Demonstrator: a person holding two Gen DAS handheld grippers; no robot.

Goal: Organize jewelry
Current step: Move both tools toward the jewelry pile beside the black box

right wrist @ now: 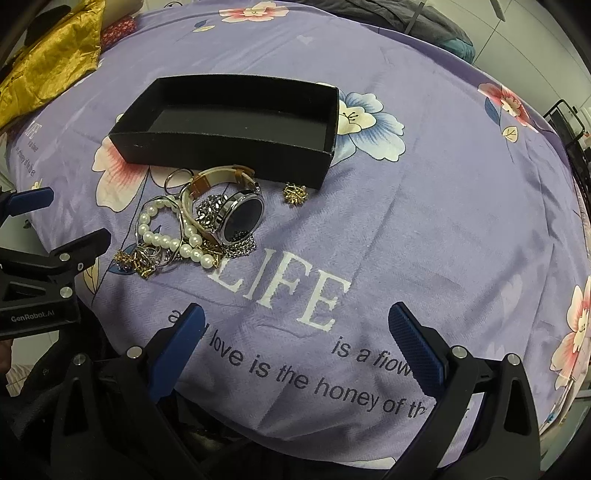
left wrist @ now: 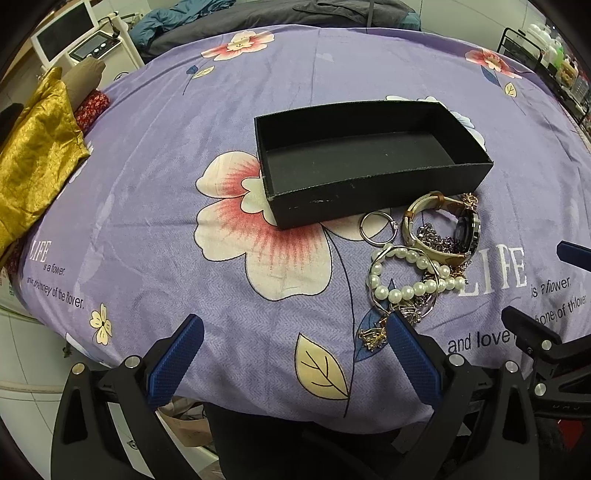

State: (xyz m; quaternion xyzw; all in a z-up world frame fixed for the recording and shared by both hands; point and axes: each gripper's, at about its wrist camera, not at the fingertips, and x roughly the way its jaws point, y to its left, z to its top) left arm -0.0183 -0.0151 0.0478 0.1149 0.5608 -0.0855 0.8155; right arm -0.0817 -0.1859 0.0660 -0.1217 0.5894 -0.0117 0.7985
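Note:
An empty black box (left wrist: 369, 155) (right wrist: 229, 122) sits on the purple flowered cloth. In front of it lies a jewelry pile: a pearl bracelet (left wrist: 406, 288) (right wrist: 166, 240), a watch (left wrist: 467, 229) (right wrist: 243, 218) with a tan strap, a silver ring (left wrist: 376, 227) (right wrist: 176, 180), silver chain (right wrist: 208, 214) and small gold pieces (left wrist: 373, 336) (right wrist: 127, 258). A gold brooch (right wrist: 294, 194) lies apart by the box's right corner. My left gripper (left wrist: 295, 343) is open and empty, just short of the pile. My right gripper (right wrist: 295, 332) is open and empty over the "LIFE" print.
A gold fabric bundle (left wrist: 33, 158) (right wrist: 55, 51) lies at the far left of the cloth. The cloth's front edge runs just under both grippers. A black wire rack (left wrist: 546, 66) stands at the far right. Dark clothing (left wrist: 295, 14) is heaped behind.

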